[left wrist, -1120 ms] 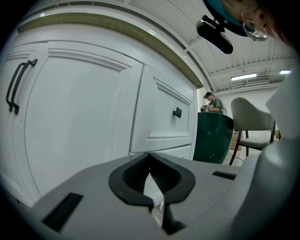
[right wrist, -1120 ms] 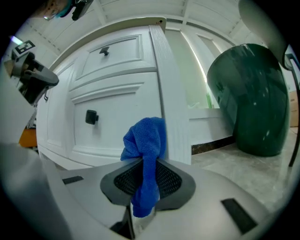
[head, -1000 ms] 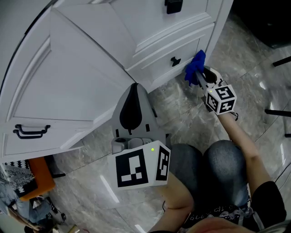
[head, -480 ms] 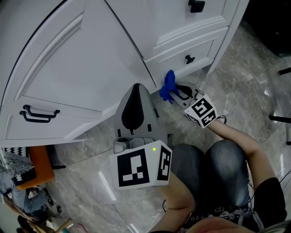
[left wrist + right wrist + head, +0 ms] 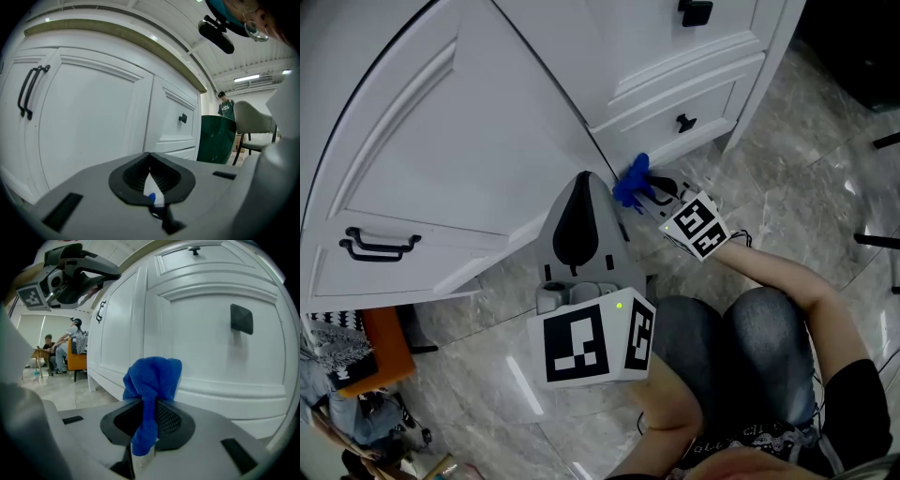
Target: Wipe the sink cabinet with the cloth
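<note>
The white sink cabinet point(image 5: 487, 112) fills the upper left of the head view, with a curved door and small drawers. My right gripper point(image 5: 649, 190) is shut on a blue cloth point(image 5: 630, 180) and holds it against the cabinet's bottom rail. In the right gripper view the cloth point(image 5: 151, 394) bunches up between the jaws, right before the white drawer front point(image 5: 211, 333). My left gripper point(image 5: 579, 202) hangs in front of the curved door, jaws together with nothing in them point(image 5: 150, 180).
Black pull handles sit on the door point(image 5: 377, 246) and drawers point(image 5: 682, 122). The floor is grey marble tile point(image 5: 806, 141). An orange chair point(image 5: 366, 361) stands at the lower left. People sit far off in the right gripper view point(image 5: 56, 350). A green bin point(image 5: 216, 138) stands beyond the cabinet.
My right gripper has carried the cloth leftward along the cabinet's base, from under the small drawer to the foot of the curved door. The left gripper has stayed put.
</note>
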